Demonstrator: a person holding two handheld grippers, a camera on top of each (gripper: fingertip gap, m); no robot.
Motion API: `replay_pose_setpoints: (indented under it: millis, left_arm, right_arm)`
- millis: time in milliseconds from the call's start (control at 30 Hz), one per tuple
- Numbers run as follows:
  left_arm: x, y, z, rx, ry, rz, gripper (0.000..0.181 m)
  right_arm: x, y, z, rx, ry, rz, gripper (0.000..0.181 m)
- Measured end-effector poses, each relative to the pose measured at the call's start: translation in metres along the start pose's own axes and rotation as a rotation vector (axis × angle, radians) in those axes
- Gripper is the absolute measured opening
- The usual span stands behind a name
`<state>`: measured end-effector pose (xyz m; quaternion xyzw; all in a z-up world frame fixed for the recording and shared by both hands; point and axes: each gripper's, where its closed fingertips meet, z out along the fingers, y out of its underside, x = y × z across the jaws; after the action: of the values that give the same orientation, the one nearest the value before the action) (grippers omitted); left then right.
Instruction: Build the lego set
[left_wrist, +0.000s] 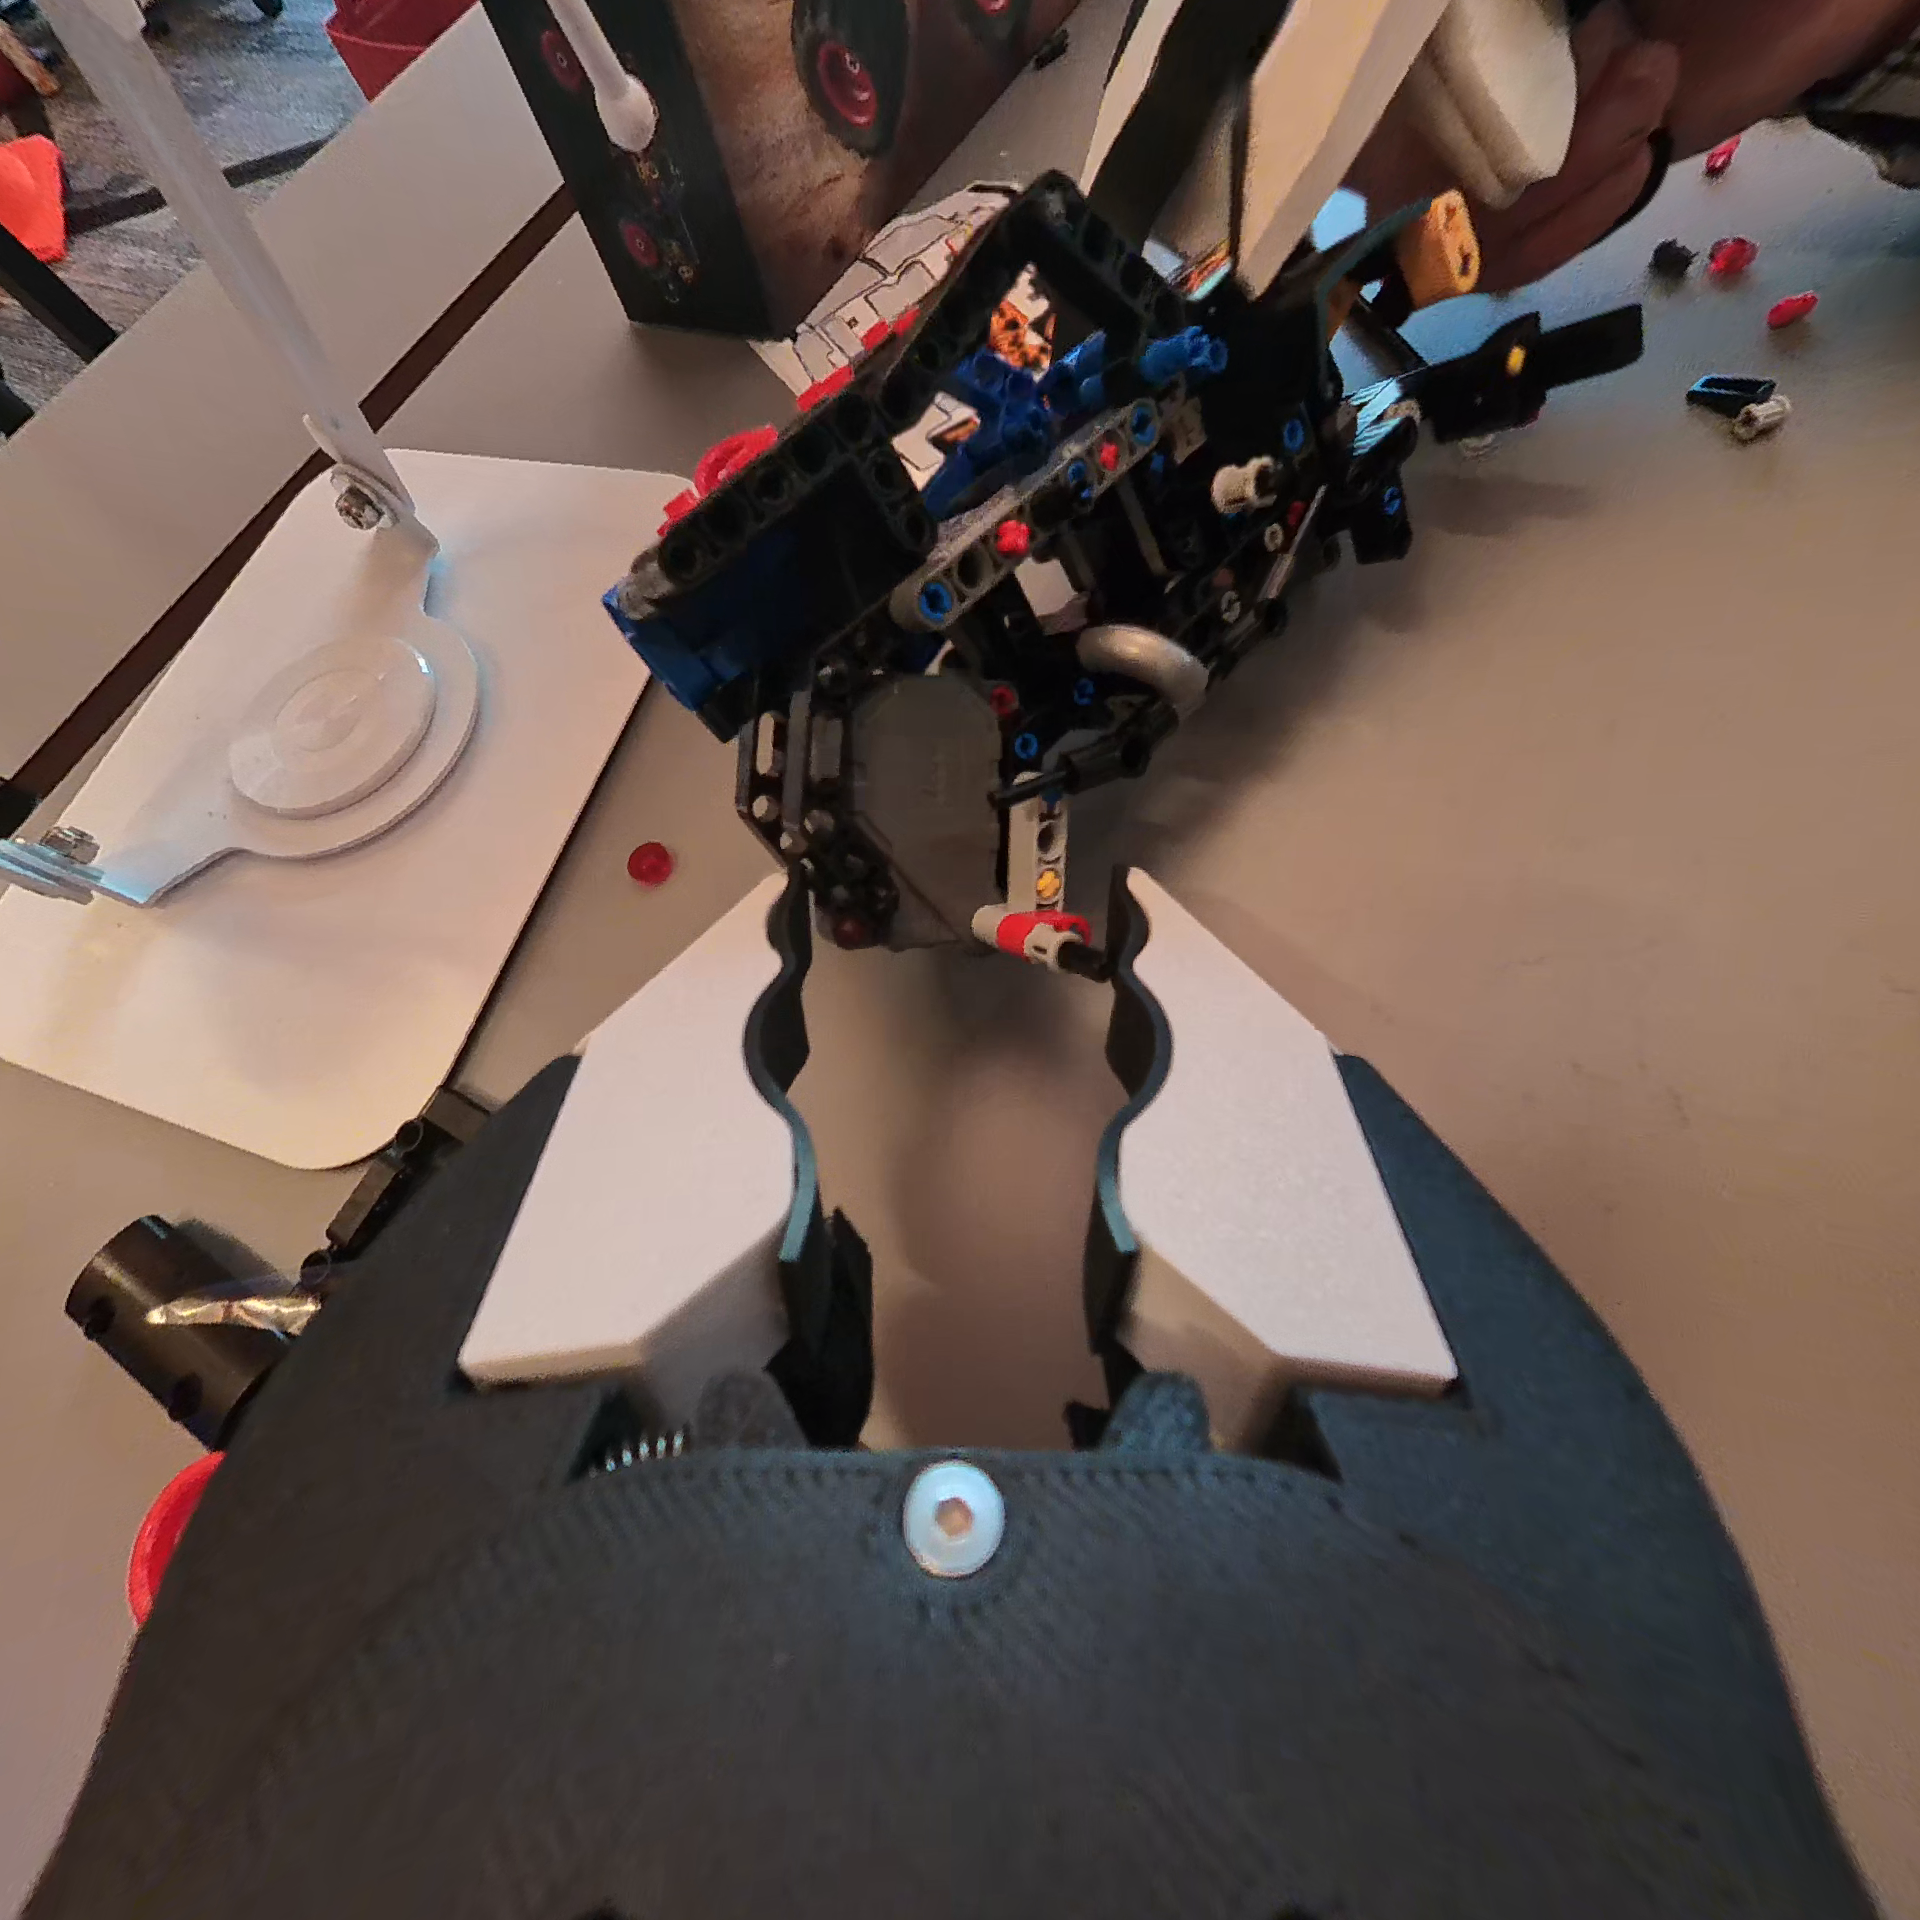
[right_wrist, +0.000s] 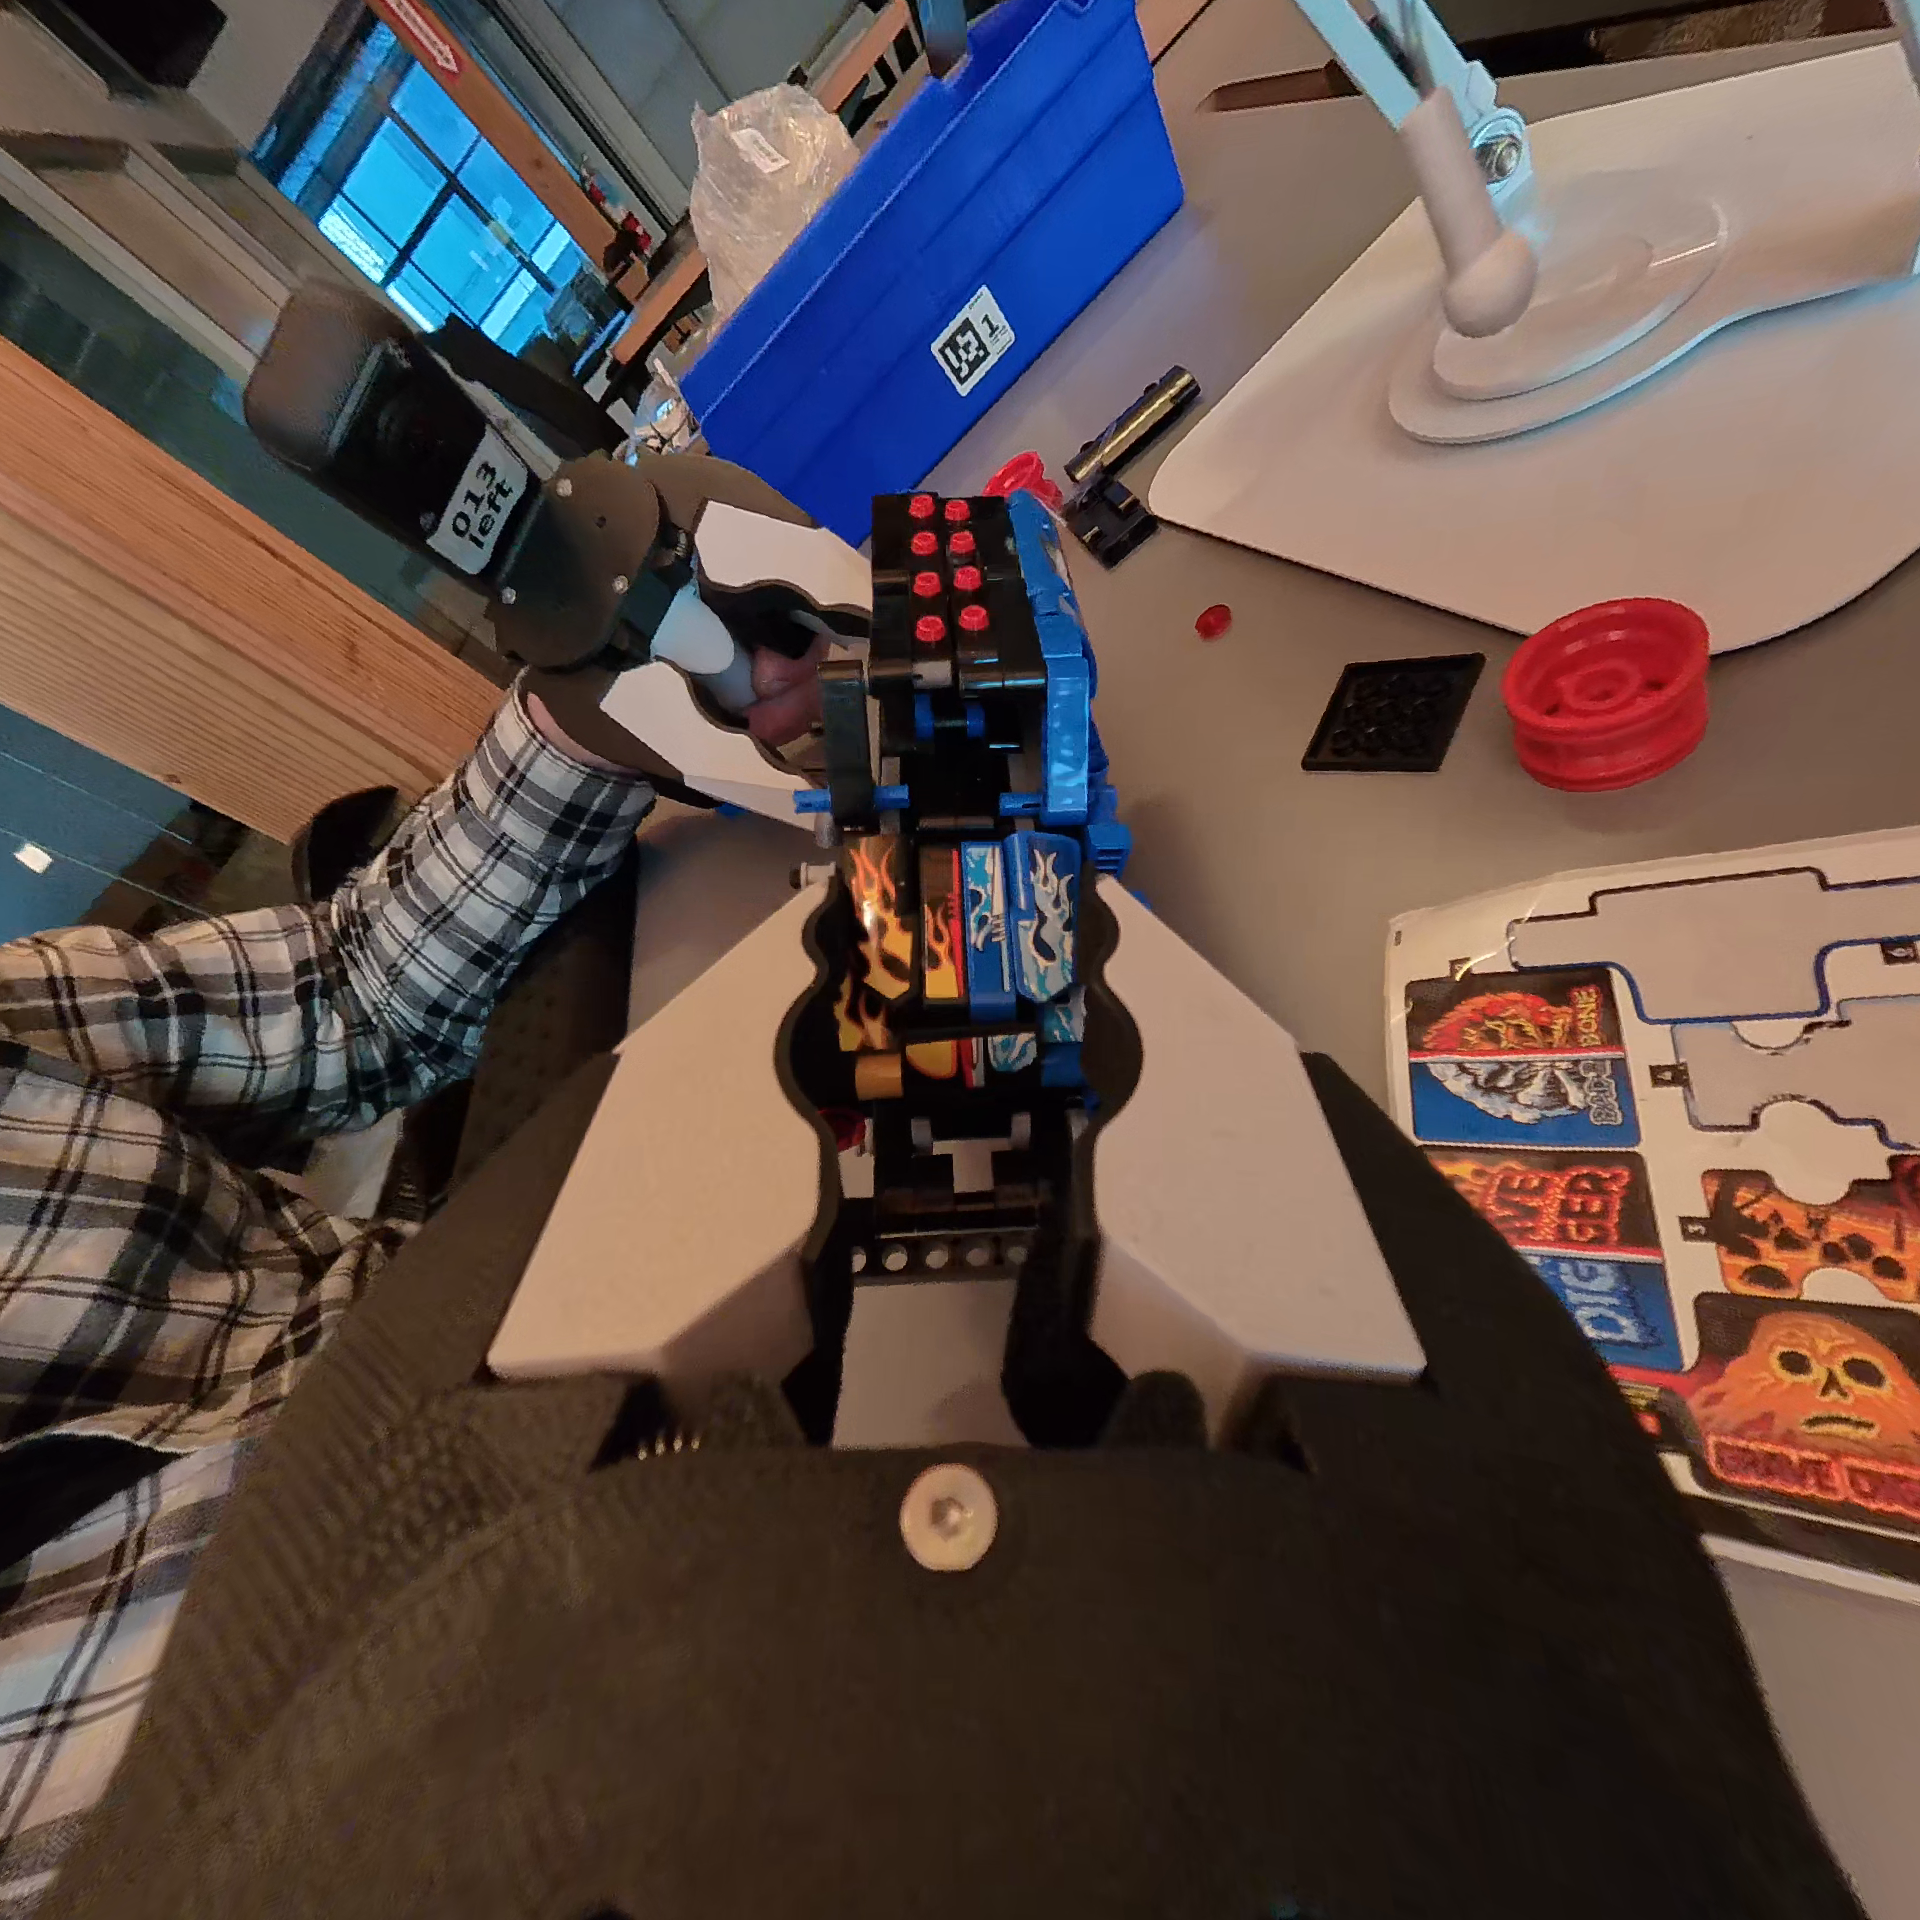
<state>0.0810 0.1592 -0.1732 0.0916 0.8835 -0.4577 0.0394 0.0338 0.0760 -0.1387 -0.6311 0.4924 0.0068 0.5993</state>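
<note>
1. The right gripper (right_wrist: 951, 997) is clamped on the model (right_wrist: 966, 810), holding it above the table (left_wrist: 1455, 935).
2. The left gripper (left_wrist: 951, 935) is open, its fingers flanking the model's near end.
3. Judged step: handover or regrip. Next, close the left gripper squarely on the grey block (left_wrist: 920, 800).

I see a white lamp base (right_wrist: 1621, 312) on the grey table (left_wrist: 1558, 935), with a blue bin (right_wrist: 935, 260) beyond it holding a crinkled clear plastic bag (right_wrist: 764, 166). Wood-slatted panelling (right_wrist: 156, 623) and blue-lit windows (right_wrist: 436, 218) stand behind.
</note>
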Motion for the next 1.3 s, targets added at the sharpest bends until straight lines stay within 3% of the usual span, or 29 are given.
replay_pose_setpoints:
  millis: [800,1300]
  left_arm:
    - [-0.0008,0.0080,0.0015,-0.030,0.008,-0.009,0.051]
    - [-0.0002,0.0022,0.0002,-0.001,0.014,-0.024,0.052]
  right_arm:
    - [-0.0093,0.0098,0.0070,-0.081,0.041,-0.171,0.043]
    - [-0.0027,0.0022,0.0018,0.005,-0.054,0.058,0.042]
